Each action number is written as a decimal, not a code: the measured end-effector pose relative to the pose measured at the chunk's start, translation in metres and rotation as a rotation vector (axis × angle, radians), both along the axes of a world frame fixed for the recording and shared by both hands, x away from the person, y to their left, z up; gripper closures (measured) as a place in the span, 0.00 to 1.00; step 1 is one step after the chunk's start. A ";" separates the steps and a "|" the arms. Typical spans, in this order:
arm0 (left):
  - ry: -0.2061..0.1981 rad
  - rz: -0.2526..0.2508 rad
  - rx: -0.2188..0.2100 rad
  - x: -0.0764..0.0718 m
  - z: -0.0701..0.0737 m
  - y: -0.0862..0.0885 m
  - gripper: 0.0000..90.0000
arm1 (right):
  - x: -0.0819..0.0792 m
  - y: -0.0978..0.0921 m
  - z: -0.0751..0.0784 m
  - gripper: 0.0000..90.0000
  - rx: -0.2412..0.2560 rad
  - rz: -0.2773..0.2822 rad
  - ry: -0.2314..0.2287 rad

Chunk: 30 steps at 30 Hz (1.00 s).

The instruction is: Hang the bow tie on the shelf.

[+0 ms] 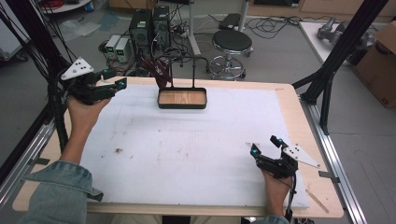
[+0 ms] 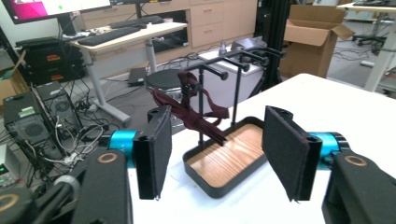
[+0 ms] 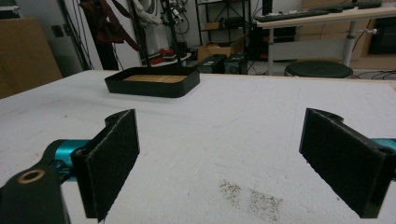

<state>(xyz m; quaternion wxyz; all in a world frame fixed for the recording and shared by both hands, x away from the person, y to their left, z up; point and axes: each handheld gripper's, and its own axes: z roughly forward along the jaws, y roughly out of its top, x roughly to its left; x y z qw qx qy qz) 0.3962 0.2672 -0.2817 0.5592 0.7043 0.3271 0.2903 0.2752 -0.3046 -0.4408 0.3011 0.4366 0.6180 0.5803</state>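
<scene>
High view: left tongs (image 1: 122,84) hovering spread at the tabletop's (image 1: 196,140) far-left corner, near the tray stand (image 1: 182,98); dark red cloth (image 1: 159,71) hanging on its rail. Right tongs (image 1: 266,145) sitting spread, near-right, well apart. Left gripper view: pads (image 2: 154,149) gaping, cloth (image 2: 196,114) dangling over the wood tray (image 2: 224,161) ahead. Right gripper view: tongs (image 3: 219,161) gaping over bare tabletop, tray (image 3: 152,84) far off.

Table inventory: one black stand with wood-bottomed tray (image 1: 182,105); one dark red cloth strip (image 2: 191,114) hung on its rail; two hand-held grippers, left gripper (image 1: 108,86) and right gripper (image 1: 266,145); one white mat (image 1: 187,149)
</scene>
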 end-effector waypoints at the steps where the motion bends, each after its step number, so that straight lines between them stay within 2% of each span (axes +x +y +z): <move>1: 0.000 -0.004 -0.003 -0.004 0.000 0.001 0.46 | 0.000 0.000 0.000 0.12 -0.001 -0.001 0.000; 6: 0.003 -0.020 0.002 -0.021 -0.003 0.007 0.43 | -0.001 0.001 0.000 0.12 0.000 -0.005 0.003; 11: -0.003 -0.021 -0.015 -0.040 -0.008 0.014 0.39 | -0.001 0.001 0.000 0.12 -0.003 -0.011 0.000; 13: 0.006 -0.030 -0.026 -0.045 -0.010 0.018 0.39 | -0.001 0.001 0.000 0.12 -0.004 -0.012 0.001; 18: 0.006 -0.018 -0.053 -0.063 -0.017 0.031 0.38 | -0.002 0.001 0.000 0.12 -0.005 -0.013 0.007; 21: 0.006 -0.006 -0.065 -0.074 -0.023 0.038 0.37 | -0.002 0.002 0.000 0.12 -0.007 -0.008 0.005; 27: 0.008 0.020 -0.061 -0.091 -0.038 0.048 0.34 | -0.001 0.002 0.000 0.12 -0.008 -0.008 0.005; 30: 0.009 0.028 -0.047 -0.098 -0.049 0.049 0.34 | -0.001 0.002 0.000 0.12 -0.009 -0.008 0.005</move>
